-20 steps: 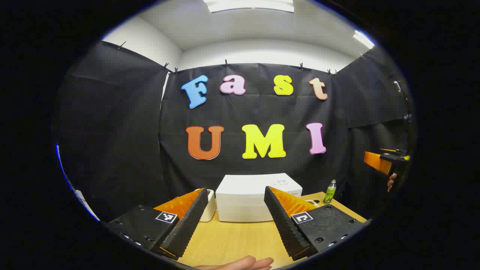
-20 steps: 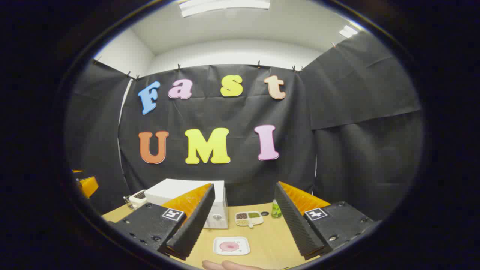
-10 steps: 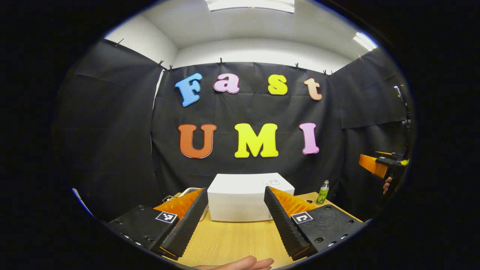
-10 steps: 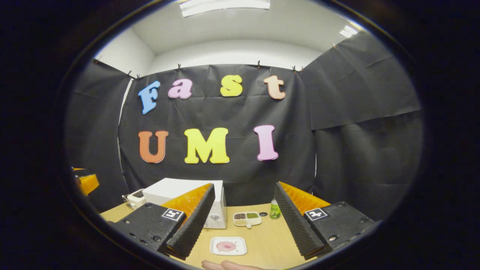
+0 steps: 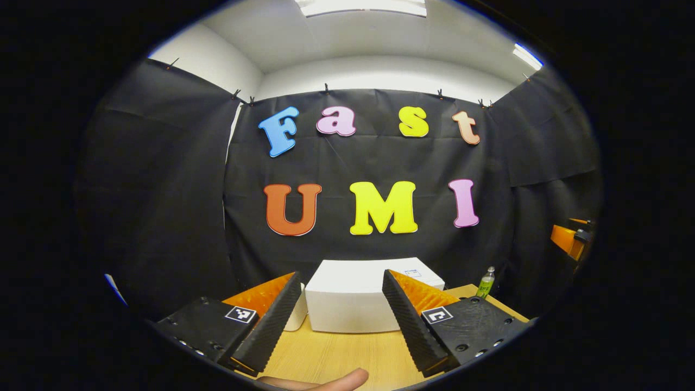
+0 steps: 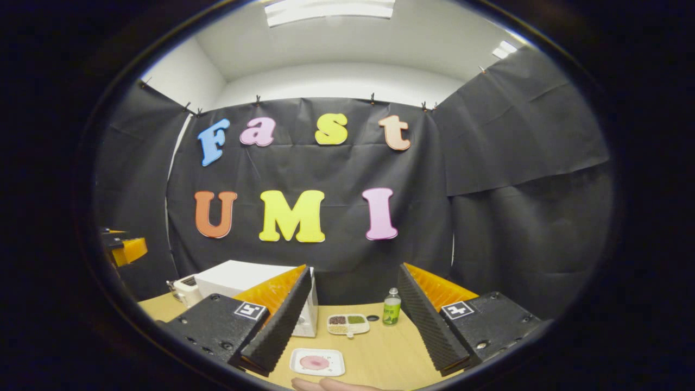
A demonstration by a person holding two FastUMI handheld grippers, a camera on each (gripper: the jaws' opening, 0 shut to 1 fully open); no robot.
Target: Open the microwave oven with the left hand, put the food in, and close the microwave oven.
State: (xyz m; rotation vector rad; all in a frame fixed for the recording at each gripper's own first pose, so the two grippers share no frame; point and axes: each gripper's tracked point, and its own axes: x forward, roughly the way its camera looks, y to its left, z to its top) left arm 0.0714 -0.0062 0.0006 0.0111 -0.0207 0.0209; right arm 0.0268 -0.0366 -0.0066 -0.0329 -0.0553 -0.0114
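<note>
I hold my left gripper [image 5: 341, 320] above the wooden tabletop [image 5: 336, 355] with its fingers spread wide and nothing between them. The white microwave oven [image 5: 358, 298] stands straight ahead of it at the back of the tabletop, against the black cloth wall; from this side I see a plain white face and top, so I cannot tell how its door stands. A small white appliance [image 5: 296, 315] sits just beside the microwave oven on its left, and a green bottle [image 5: 485, 282] stands well apart from it on the right.

My right gripper [image 6: 353, 326] is also spread wide and empty, raised over the tabletop. In its view the microwave oven [image 6: 255, 282] is partly hidden behind my gripper's left finger, with its knob panel showing at the finger's edge. The food, a pink round piece on a white square plate [image 6: 317, 362], lies in front of the microwave oven, near the front edge of the tabletop. A white divided dish [image 6: 348, 323] rests just to the right of the microwave oven, and the green bottle [image 6: 390, 309] stands beyond that dish.
</note>
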